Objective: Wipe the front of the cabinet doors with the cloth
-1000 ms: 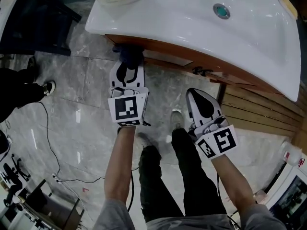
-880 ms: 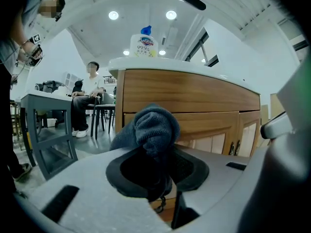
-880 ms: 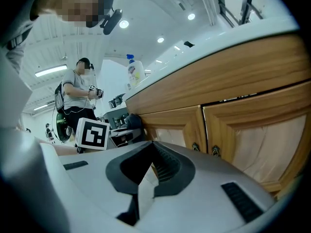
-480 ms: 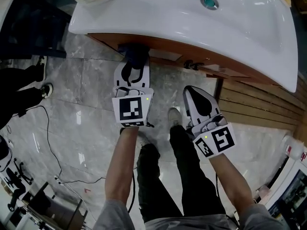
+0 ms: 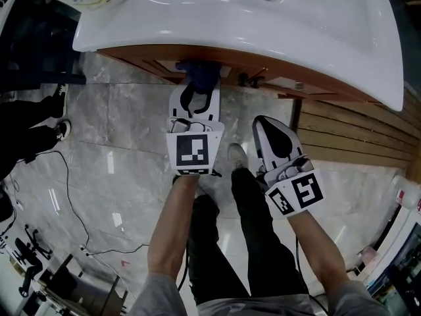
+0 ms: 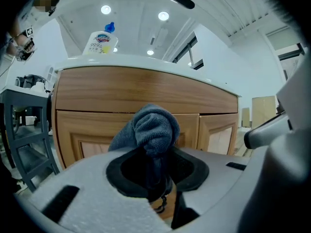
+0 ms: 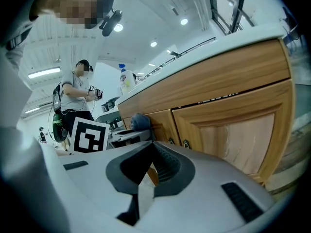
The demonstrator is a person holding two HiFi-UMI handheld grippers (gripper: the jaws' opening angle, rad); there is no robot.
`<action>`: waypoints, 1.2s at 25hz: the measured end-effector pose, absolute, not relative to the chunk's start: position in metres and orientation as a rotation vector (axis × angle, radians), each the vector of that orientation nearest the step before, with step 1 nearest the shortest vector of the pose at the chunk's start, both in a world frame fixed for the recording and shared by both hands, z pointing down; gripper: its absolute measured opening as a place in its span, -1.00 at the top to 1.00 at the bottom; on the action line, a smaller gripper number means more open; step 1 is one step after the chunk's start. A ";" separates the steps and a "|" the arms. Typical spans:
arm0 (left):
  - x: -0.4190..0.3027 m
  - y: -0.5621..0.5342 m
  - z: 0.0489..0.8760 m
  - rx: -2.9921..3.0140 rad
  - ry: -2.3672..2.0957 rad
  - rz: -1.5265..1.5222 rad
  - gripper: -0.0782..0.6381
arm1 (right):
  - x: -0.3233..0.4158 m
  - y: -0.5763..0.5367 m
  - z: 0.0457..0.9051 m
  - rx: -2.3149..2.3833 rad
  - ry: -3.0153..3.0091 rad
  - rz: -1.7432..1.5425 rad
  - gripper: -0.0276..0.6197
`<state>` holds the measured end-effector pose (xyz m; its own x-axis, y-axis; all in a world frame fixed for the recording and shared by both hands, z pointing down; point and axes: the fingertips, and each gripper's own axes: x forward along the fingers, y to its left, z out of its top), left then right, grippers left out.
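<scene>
A blue-grey cloth is bunched in my left gripper, which is shut on it. In the head view the cloth presses against the wooden cabinet front just under the white sink top. The left door panel and the right door panel stand straight ahead. My right gripper hangs lower and to the right, off the cabinet, shut with nothing in it. From the right gripper view, the cloth shows left of the door handles.
A soap bottle stands on the sink top's left end. A dark metal rack is left of the cabinet. Wooden slats lie to the right on the marble floor. A cable trails at the left, and another person stands beyond.
My left gripper has carried the cloth to the right along the cabinet front, nearer the middle under the sink. The right gripper has hardly moved.
</scene>
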<state>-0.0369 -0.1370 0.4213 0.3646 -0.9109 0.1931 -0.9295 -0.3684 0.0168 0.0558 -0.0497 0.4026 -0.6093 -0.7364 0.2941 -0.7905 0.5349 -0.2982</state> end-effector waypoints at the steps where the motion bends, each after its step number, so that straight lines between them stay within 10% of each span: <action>1: -0.031 -0.136 0.421 2.501 -1.677 0.229 0.50 | 0.059 -0.049 0.403 1.326 -2.631 0.615 0.89; 30: 0.044 -0.096 0.414 2.601 -1.448 0.198 0.50 | 0.084 -0.027 0.401 1.436 -2.590 0.624 0.89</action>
<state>0.0440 -0.0959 0.4138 0.5231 -0.8305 0.1913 -0.8514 -0.5193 0.0736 0.0845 -0.0269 0.4010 -0.5446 -0.7856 0.2937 -0.8331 0.4663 -0.2974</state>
